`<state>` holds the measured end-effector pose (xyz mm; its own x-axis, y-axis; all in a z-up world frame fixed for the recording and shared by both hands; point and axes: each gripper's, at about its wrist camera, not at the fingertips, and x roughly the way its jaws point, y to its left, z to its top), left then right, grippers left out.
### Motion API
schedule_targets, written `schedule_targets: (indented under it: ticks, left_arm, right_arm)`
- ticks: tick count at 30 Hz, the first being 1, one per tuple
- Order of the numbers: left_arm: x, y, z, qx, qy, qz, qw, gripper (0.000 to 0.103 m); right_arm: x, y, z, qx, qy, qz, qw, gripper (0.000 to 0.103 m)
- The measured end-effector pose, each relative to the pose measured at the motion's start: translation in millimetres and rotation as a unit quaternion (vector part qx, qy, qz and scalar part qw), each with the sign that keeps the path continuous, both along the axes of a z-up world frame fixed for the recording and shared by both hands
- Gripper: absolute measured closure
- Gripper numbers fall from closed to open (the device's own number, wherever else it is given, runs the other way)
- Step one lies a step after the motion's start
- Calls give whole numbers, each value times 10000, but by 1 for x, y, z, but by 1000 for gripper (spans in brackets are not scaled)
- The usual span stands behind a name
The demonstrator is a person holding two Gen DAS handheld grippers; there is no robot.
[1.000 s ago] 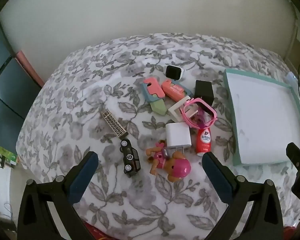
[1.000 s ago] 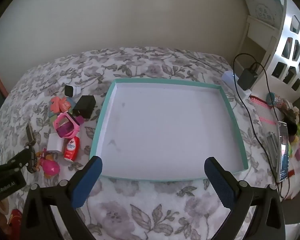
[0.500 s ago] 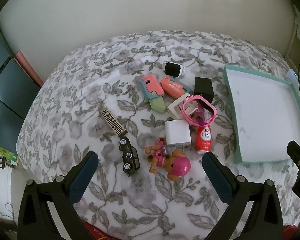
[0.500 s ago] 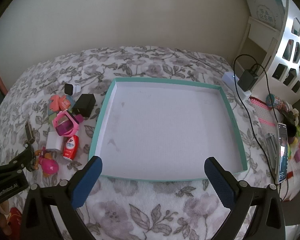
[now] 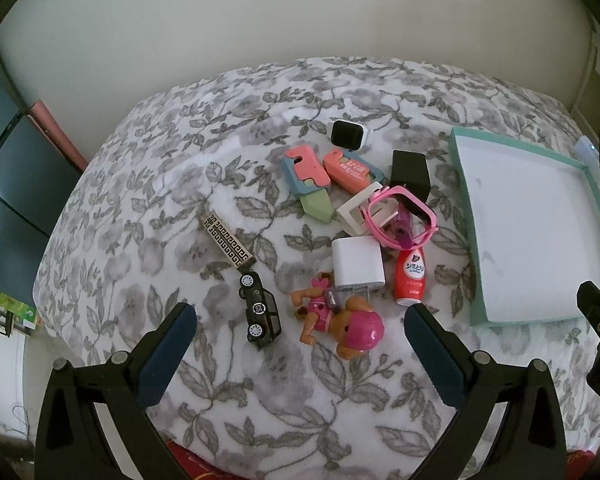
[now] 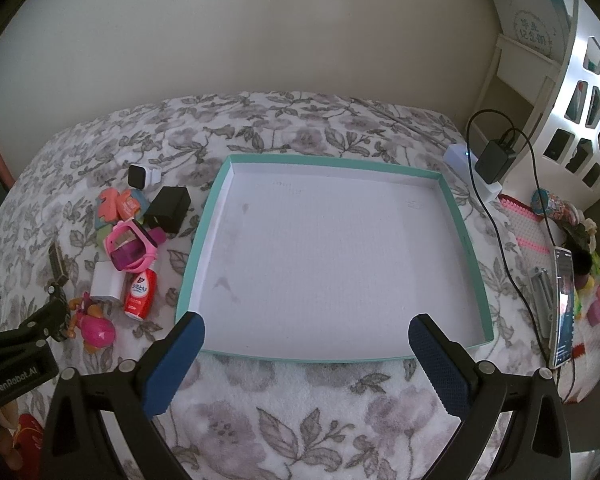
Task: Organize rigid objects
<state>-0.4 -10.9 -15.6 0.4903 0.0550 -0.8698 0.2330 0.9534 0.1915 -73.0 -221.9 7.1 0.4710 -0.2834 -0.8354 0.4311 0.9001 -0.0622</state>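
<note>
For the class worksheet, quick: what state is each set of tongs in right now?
Left tongs: open, holding nothing.
Right tongs: open, holding nothing.

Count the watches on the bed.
2. A white watch lies at the pile's far edge; a pink watch leans against the black cube. Others could be hidden underneath.

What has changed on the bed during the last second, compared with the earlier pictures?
Only the cameras shifted slightly: the left gripper drew back a little from the toy pile. Nothing was grasped or released. Both grippers, including the right gripper, stay open and empty, the teal tray stays empty, and the toy dog lies unmoved.
</note>
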Motion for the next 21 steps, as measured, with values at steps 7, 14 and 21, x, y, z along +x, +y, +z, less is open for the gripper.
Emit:
schedule_targets:
  ticks: [7,14,21]
  left_arm:
    - [1,1,0,6,33,17,10000,0]
    - [1,1,0,10,31,17,10000,0]
    - [0,1,-2,9,43,35,10000,0]
  right_arm:
    - [0,0,0,-6,4,-2,10000,0]
    - [0,0,0,-5,16,2,10000,0]
    - [1,0,0,-7,25,4,10000,0]
